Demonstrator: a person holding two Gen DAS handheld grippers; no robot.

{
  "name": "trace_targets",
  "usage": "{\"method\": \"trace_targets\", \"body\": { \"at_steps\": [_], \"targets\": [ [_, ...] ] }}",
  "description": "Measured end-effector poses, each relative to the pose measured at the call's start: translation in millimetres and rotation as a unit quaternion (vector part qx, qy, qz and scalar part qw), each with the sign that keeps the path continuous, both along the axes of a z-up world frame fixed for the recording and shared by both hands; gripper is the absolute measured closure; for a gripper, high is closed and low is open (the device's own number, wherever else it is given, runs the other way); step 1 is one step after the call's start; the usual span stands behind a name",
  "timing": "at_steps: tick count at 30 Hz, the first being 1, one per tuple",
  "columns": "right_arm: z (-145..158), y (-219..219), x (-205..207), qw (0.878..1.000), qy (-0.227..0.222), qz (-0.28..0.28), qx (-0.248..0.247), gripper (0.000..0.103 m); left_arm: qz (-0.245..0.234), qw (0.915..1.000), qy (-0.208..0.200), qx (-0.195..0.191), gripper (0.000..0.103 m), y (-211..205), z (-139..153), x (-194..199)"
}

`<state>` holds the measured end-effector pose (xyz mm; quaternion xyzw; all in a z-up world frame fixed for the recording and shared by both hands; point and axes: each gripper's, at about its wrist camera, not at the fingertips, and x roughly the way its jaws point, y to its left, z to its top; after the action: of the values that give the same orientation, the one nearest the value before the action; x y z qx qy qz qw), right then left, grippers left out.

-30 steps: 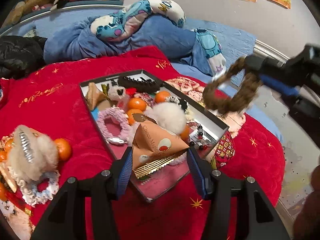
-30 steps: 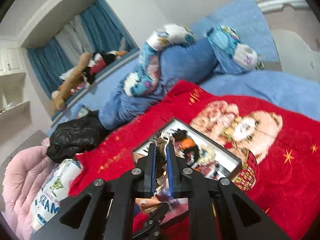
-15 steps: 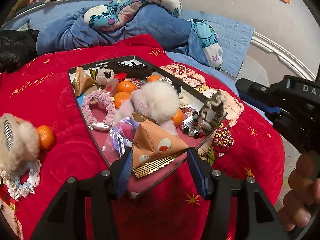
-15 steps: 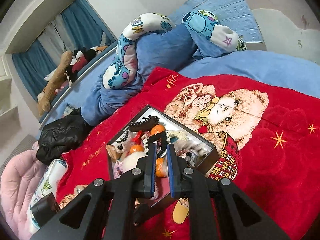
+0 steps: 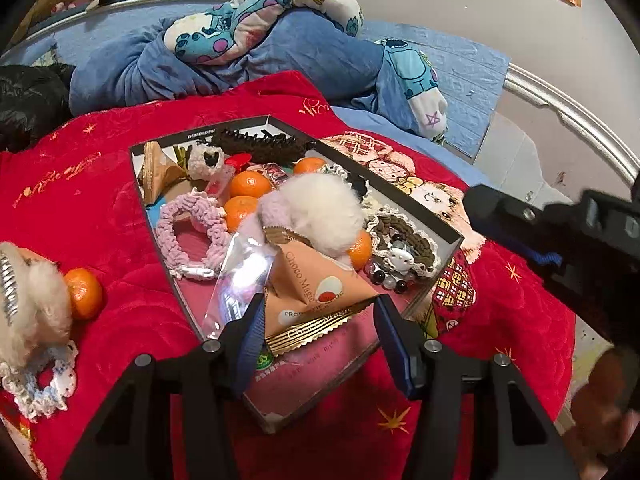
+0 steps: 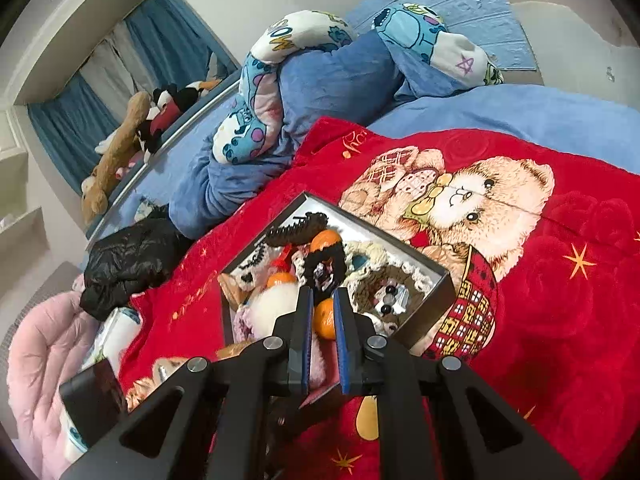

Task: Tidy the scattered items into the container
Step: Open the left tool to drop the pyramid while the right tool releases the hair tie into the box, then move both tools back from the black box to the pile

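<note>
A black shallow box [image 5: 448, 232] lies on the red blanket, filled with mandarins, scrunchies, a hair claw and a white pompom [image 5: 324, 208]. My left gripper [image 5: 320, 312] is shut on an orange Choco Magic snack packet [image 5: 316, 292], held over the box's near end. A brown lace scrunchie [image 5: 404, 236] lies in the box's right corner. My right gripper [image 6: 322, 308] hovers above the box [image 6: 440, 304], its jaws nearly closed and empty. It shows at the right in the left wrist view [image 5: 520, 224].
Left of the box on the blanket [image 5: 100, 208] lie a loose mandarin [image 5: 82, 292], a fluffy hair clip [image 5: 28, 304] and a white lace scrunchie [image 5: 40, 384]. Blue bedding and a patterned pillow [image 5: 260, 20] lie behind. A black bag [image 6: 128, 256] sits far left.
My right gripper let go of the brown scrunchie, which now lies in the box's right corner, and pulled back. My left gripper moved closer over the box with the packet.
</note>
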<state>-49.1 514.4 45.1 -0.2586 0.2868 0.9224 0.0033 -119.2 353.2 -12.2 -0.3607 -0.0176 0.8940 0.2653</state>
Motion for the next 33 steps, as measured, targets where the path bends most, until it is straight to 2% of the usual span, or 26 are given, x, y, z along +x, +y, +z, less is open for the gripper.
{"method": "trace_targets", "body": {
  "at_steps": [10,13,15,17,18,21,24,26,29,33],
  "targets": [
    [0.9,-0.7,5.1,1.0,0.001,-0.003,0.004,0.09,-0.016,0.9998,0.013,0.003,0.047,14.9,2.7,-16.9],
    [2.3,2.0,11.4,1.0,0.001,-0.011,0.015,0.09,-0.019,0.9996,0.018,0.001,0.036,16.8,3.6,-15.0],
    [2.6,6.5,17.5,1.0,0.004,-0.019,0.009,0.09,-0.018,0.9994,0.025,-0.018,0.01,19.7,4.1,-12.9],
    [3.4,11.4,22.2,1.0,0.009,-0.023,0.0,0.089,-0.012,0.9989,0.038,-0.026,0.001,19.4,7.4,-8.8],
    [4.2,13.7,24.7,1.0,0.012,-0.026,-0.003,0.089,-0.01,0.9988,0.043,-0.022,0.001,17.4,9.4,-6.9],
    [5.2,18.1,29.5,0.999,0.018,-0.036,0.002,0.077,-0.004,0.9986,0.049,-0.018,0.0,11.5,14.9,-4.8],
    [2.5,23.2,31.1,0.999,0.015,-0.035,0.004,0.056,0.008,0.9976,0.064,-0.024,0.0,6.2,18.2,-2.0],
    [1.1,27.2,33.1,0.999,0.015,-0.04,0.0,0.03,0.012,0.9969,0.073,-0.026,0.0,1.2,21.1,0.4],
    [1.2,32.2,38.7,0.998,0.027,-0.049,-0.011,0.012,0.017,0.9964,0.079,-0.027,0.0,-7.3,25.4,3.3],
    [-0.5,25.7,34.6,0.999,0.014,-0.042,0.0,0.004,0.037,0.9935,0.095,-0.05,0.0,-21.7,27.0,14.8]
  ]
}}
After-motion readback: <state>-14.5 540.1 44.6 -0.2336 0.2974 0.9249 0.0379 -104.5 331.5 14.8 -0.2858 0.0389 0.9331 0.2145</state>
